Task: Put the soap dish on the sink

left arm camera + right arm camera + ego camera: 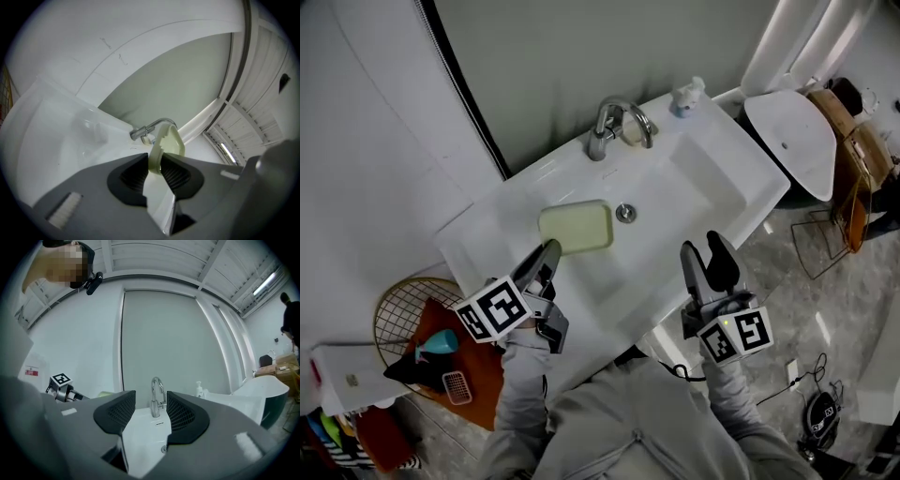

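Observation:
A pale yellow-green soap dish (577,227) hangs over the left part of the white sink (712,183), short of the chrome faucet (609,127). My left gripper (551,251) is shut on the dish's near rim. In the left gripper view the dish (169,140) stands edge-on between the pads of that gripper (156,164), with the faucet (150,129) behind it. Whether the dish touches the sink I cannot tell. My right gripper (708,248) is open over the sink's front edge, nothing between its fingers. In its own view that gripper (151,411) frames the faucet (157,397).
A soap dispenser (684,97) stands at the sink's back right corner. The drain (625,213) lies just right of the dish. A toilet (792,141) is to the right, and a wire basket (412,309) with small items sits on the floor at left. Walls close in behind.

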The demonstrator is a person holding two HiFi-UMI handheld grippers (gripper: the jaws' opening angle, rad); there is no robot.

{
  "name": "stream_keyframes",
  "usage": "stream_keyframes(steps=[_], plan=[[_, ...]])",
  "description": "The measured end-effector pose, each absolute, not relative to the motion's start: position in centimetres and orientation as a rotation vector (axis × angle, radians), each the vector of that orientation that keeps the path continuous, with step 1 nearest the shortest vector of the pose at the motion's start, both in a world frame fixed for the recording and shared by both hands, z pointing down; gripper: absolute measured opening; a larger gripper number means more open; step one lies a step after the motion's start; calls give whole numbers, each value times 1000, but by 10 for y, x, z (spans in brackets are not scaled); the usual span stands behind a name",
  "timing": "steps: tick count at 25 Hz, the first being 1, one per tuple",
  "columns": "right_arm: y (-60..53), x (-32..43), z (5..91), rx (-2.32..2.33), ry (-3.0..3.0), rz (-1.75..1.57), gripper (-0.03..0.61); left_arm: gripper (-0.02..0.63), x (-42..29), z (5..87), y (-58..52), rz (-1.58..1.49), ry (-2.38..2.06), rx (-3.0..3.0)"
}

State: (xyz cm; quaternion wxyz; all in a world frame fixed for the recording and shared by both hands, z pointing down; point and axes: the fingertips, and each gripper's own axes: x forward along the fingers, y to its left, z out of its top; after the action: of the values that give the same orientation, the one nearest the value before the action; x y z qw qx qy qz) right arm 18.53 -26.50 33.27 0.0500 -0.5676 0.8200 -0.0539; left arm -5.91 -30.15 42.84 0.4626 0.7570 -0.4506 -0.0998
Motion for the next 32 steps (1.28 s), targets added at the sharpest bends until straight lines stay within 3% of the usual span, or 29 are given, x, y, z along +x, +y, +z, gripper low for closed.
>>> stream_keyframes(steps=[32], plan=[[-388, 214, 389, -1654, 2621, -350, 189, 144, -79, 564, -454, -246, -1362, 1409]])
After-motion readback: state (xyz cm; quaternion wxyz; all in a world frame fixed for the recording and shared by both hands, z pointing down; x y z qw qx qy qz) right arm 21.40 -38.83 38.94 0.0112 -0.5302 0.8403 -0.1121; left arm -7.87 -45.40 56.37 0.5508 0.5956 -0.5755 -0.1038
